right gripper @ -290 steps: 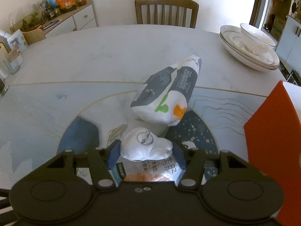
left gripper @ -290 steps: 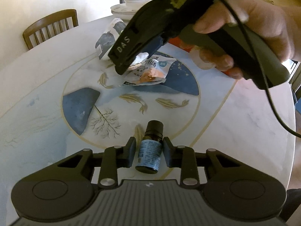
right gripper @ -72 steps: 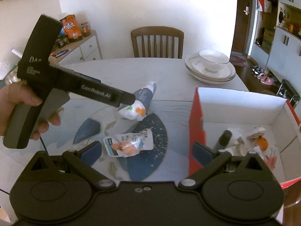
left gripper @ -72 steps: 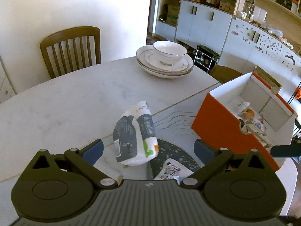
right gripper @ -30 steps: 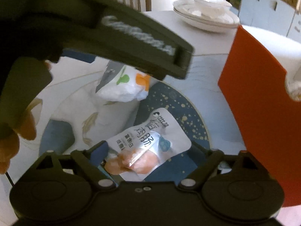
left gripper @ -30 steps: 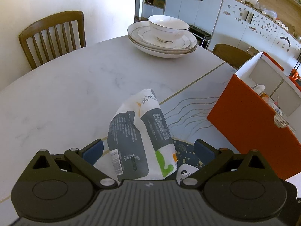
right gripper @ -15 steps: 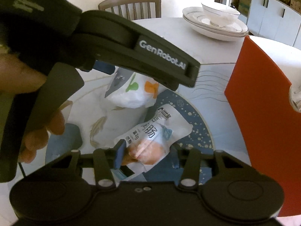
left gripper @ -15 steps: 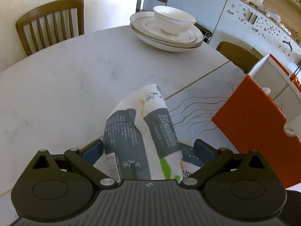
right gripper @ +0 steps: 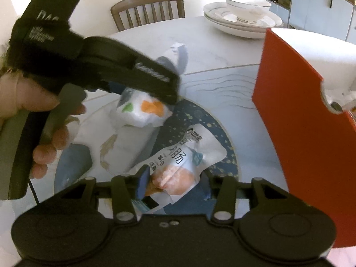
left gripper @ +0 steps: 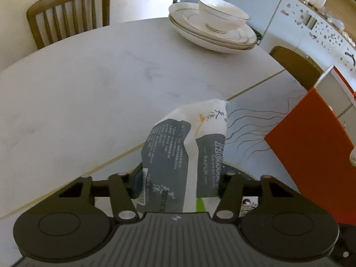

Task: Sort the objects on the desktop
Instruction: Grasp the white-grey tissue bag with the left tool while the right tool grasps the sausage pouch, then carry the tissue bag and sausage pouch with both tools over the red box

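My left gripper (left gripper: 178, 182) is shut on a white and grey tissue pack (left gripper: 189, 146), squeezing it so its far end tilts up off the marble table (left gripper: 89, 89). The pack also shows in the right wrist view (right gripper: 144, 109), under the left gripper's body (right gripper: 100, 66). My right gripper (right gripper: 173, 184) is shut on a white snack pouch with an orange picture (right gripper: 178, 166) over the table's blue round inlay. The orange box (left gripper: 311, 155) stands to the right; in the right wrist view (right gripper: 300, 115) its open top shows a few items.
A stack of white plates with a bowl (left gripper: 213, 29) sits at the table's far side. A wooden chair (left gripper: 69, 13) stands behind the table, a second chair back (left gripper: 296, 66) at the right. White cabinets (left gripper: 300, 22) line the far wall.
Both grippers have closed: the left on the tissue pack, which now bulges and lifts, the right on the snack pouch. The left gripper has shifted slightly in the right wrist view.
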`<act>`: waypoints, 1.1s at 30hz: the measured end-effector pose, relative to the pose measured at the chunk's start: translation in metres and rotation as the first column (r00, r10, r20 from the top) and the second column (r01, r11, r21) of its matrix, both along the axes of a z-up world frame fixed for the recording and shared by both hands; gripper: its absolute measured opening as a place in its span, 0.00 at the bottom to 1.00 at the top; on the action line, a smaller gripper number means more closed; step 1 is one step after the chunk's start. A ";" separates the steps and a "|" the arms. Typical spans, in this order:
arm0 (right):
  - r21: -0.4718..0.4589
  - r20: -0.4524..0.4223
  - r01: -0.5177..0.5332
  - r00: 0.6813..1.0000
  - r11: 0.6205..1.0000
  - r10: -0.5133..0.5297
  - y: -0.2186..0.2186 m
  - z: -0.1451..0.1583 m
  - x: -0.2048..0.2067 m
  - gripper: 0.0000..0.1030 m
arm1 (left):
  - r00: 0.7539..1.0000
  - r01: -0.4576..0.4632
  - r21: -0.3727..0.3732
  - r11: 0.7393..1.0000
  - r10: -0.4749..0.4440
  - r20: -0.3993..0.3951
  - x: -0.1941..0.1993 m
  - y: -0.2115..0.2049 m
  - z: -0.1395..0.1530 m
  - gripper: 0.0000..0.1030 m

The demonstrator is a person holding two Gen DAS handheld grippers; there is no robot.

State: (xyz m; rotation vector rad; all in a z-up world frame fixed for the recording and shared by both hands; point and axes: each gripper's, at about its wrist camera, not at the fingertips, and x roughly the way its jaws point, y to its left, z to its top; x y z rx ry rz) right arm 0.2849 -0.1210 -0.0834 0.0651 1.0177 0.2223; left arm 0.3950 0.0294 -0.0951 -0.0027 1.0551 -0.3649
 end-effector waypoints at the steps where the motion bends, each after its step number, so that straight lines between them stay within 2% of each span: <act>1: 0.008 0.000 0.002 1.000 1.000 -0.002 -0.003 0.001 -0.001 0.42 | 1.000 -0.008 -0.010 1.000 0.008 -0.003 -0.001 0.002 0.000 0.49; 5: 0.014 0.007 0.005 1.000 1.000 -0.005 -0.010 0.003 -0.008 0.41 | 0.999 -0.039 -0.049 0.998 0.038 -0.015 -0.008 0.011 0.000 0.43; 10: 0.039 0.029 0.010 1.000 0.999 -0.011 -0.010 0.012 -0.010 0.40 | 1.000 -0.027 -0.060 0.998 0.028 0.004 -0.028 0.013 0.006 0.39; 14: 0.050 0.053 0.002 0.999 0.999 -0.005 -0.018 0.011 -0.011 0.39 | 1.000 -0.018 -0.079 0.997 0.018 -0.005 -0.047 0.017 0.008 0.39; 22: 0.069 0.068 -0.014 0.998 0.997 0.009 -0.034 0.029 -0.036 0.39 | 0.999 -0.001 -0.124 0.992 -0.003 -0.032 -0.090 0.021 0.017 0.39; 33: 0.109 0.101 -0.033 0.995 0.994 0.022 -0.057 0.059 -0.068 0.39 | 0.998 -0.036 -0.188 0.981 0.027 -0.048 -0.127 0.010 0.041 0.39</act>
